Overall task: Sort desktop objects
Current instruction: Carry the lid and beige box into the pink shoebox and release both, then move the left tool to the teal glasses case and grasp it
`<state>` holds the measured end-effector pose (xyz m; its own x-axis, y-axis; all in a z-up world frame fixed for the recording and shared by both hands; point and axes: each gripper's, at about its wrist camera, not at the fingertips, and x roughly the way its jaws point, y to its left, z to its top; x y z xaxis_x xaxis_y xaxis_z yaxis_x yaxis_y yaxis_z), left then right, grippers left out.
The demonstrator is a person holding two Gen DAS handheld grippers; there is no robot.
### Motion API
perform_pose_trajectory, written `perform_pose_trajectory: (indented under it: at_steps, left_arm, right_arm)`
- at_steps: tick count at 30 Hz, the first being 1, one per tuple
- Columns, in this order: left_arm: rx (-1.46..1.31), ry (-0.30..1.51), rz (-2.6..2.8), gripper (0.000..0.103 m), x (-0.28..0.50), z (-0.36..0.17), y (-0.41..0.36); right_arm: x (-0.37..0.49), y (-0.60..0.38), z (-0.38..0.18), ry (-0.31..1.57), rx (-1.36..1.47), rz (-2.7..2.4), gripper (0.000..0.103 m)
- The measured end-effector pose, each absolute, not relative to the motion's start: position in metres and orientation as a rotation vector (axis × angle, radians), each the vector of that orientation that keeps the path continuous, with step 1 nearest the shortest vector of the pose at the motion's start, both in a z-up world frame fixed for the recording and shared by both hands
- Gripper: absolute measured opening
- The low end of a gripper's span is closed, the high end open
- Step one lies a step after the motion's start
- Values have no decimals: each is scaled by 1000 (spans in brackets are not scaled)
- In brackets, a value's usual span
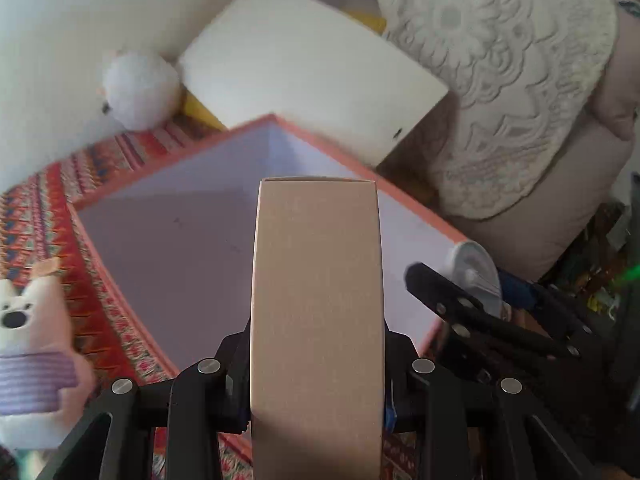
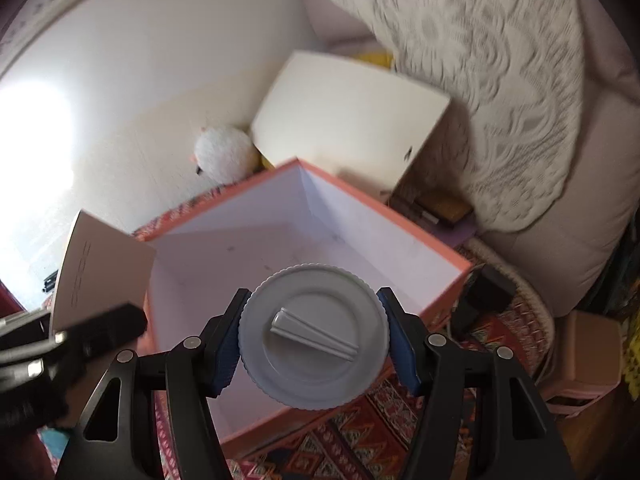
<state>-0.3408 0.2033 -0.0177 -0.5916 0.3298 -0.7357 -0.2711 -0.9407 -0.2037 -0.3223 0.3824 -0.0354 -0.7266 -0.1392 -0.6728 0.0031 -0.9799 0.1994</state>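
My left gripper (image 1: 316, 364) is shut on a tall tan cardboard box (image 1: 316, 300), held upright over the open pink-rimmed storage box (image 1: 168, 248). The tan box (image 2: 100, 276) also shows at the left of the right wrist view, above the storage box's left wall. My right gripper (image 2: 314, 340) is shut on a round grey ribbed lid with a raised handle (image 2: 314, 336), over the near part of the storage box (image 2: 420, 240). In the left wrist view the grey lid (image 1: 476, 276) and the right gripper's fingers (image 1: 460, 308) sit at the storage box's right rim. The storage box's inside looks bare.
A patterned red cloth (image 1: 44, 216) covers the surface. A plush toy in a striped shirt (image 1: 32, 356) stands at the left. A white fluffy ball (image 1: 140, 88) and a white board (image 1: 312, 68) lie behind the box. A lace-covered cushion (image 2: 500, 100) fills the right.
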Motion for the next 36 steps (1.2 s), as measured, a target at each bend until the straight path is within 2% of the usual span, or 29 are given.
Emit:
perform_pose_trajectory:
  at_steps: [6, 13, 16, 17, 19, 20, 21, 25, 30, 36]
  left_arm:
    - [-1255, -89, 2508, 37, -366, -55, 209]
    - [-1229, -148, 2510, 39, -370, -64, 201]
    - [-1163, -185, 2535, 78, -351, -46, 191]
    - [-1141, -197, 2543, 83, -344, -40, 187]
    - [-1096, -222, 2558, 92, -332, -29, 180]
    - [-1073, -234, 2566, 98, -325, -23, 177]
    - [-1051, -247, 2573, 100, -319, -17, 174]
    - [-960, -295, 2599, 101, -293, 6, 160]
    - [-852, -349, 2626, 101, -258, 35, 143]
    - [-815, -301, 2677, 102, -172, 51, 124]
  right_arm:
    - [-376, 382, -68, -283, 1228, -2790, 66]
    - [-397, 377, -86, -308, 1288, -2727, 66]
    - [-397, 383, -84, -346, 1257, -2731, 69]
    - [-397, 388, -82, -378, 1257, -2742, 84]
    - [-394, 398, -77, -453, 1231, -2756, 97]
    - [-391, 402, -73, -490, 1212, -2757, 97]
    - [-389, 406, -69, -514, 1202, -2753, 97]
    - [-367, 411, -45, -535, 1152, -2777, 97]
    - [-307, 401, 0, -435, 1018, -2832, 97]
    - [-220, 387, 43, -333, 862, -2900, 97]
